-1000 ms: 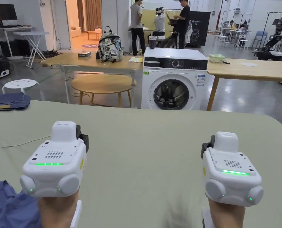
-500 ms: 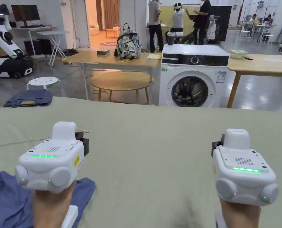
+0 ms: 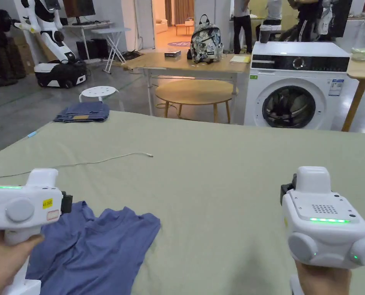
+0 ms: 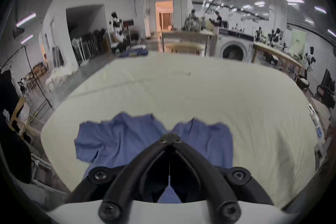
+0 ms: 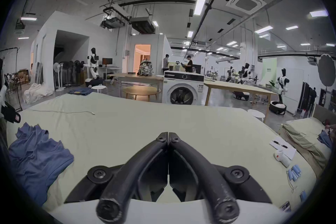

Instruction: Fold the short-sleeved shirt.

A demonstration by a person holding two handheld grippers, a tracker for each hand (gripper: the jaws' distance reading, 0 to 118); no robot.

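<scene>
Nearest you, the left tongs (image 4: 170,135) sit over the blue short-sleeved shirt (image 3: 97,246), their jaws closed tip to tip with no cloth between them. The shirt lies crumpled at the near left of the green tabletop (image 3: 216,173), not spread and with no fold made, so you have all the work ahead: grasp, flatten, fold. Your right tongs (image 5: 168,134) hang over bare tabletop, also closed and empty, well apart from the shirt. Farther off lies a thin white cable (image 3: 112,158).
</scene>
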